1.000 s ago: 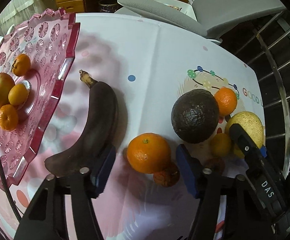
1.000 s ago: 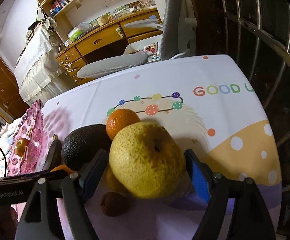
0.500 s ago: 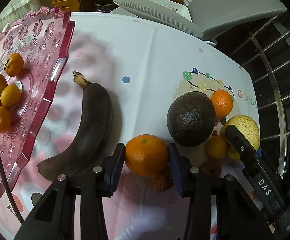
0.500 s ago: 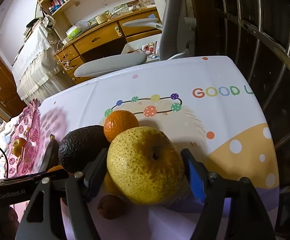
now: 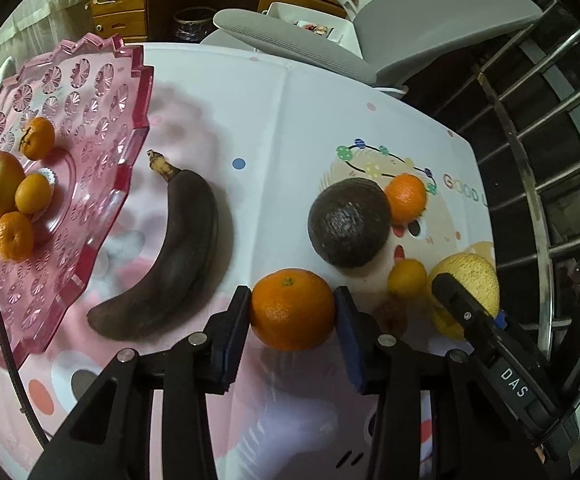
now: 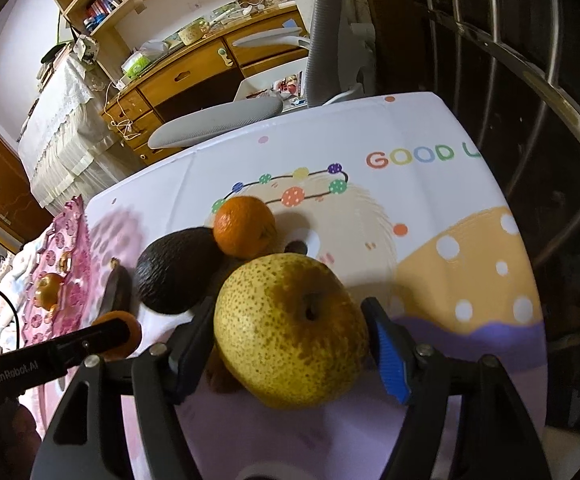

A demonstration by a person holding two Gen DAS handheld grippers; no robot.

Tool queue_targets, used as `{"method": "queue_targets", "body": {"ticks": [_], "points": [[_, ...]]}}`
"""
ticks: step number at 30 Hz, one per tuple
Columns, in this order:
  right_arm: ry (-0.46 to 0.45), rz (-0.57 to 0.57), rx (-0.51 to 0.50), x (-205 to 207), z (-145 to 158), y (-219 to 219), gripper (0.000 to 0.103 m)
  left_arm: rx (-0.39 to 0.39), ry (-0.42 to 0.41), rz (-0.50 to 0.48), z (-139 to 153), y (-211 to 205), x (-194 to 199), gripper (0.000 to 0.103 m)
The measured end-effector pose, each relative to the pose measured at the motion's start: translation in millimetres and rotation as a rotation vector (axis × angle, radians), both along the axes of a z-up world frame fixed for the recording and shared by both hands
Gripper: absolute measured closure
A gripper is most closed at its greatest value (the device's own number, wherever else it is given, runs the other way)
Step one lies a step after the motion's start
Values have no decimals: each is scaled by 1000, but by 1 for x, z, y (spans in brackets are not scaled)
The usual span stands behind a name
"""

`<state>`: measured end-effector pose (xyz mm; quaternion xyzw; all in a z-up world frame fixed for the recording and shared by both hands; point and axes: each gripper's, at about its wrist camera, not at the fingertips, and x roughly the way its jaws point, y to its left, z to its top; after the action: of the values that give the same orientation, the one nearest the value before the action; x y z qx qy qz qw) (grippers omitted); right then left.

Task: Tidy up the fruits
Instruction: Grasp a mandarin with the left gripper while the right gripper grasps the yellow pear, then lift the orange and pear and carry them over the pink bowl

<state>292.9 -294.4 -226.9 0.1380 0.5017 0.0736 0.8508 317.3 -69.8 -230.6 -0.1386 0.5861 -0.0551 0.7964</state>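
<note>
Gripping a smooth round orange (image 5: 293, 309), the left gripper (image 5: 292, 320) has its jaws pressed against both sides. The right gripper (image 6: 290, 336) jaws hug a speckled yellow pear (image 6: 290, 330). Beyond the left jaws sit a pebbly dark avocado (image 5: 348, 222), a curved blackened banana (image 5: 169, 256) and a faceted pink plate (image 5: 101, 92).

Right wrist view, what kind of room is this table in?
Probably a home study or bedroom, not a kitchen. Behind the table stand a wooden desk with drawers, a shelf of books above it and a grey office chair; lace-edged cloth drapes furniture beside them.
</note>
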Motion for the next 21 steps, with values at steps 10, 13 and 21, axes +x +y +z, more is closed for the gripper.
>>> {"method": "queue_targets", "body": {"ticks": [10,13,21], "points": [[48,-25,43,-48,17,8,32,-18,-28,-38,38,17,-50,63],[62,-34,62,-61,21,11,31,-20,-37,-42,49,27,-67,63],[110,-39,100,-90,28,29,32,-40,-67,-27,71,63,-105,63]]}}
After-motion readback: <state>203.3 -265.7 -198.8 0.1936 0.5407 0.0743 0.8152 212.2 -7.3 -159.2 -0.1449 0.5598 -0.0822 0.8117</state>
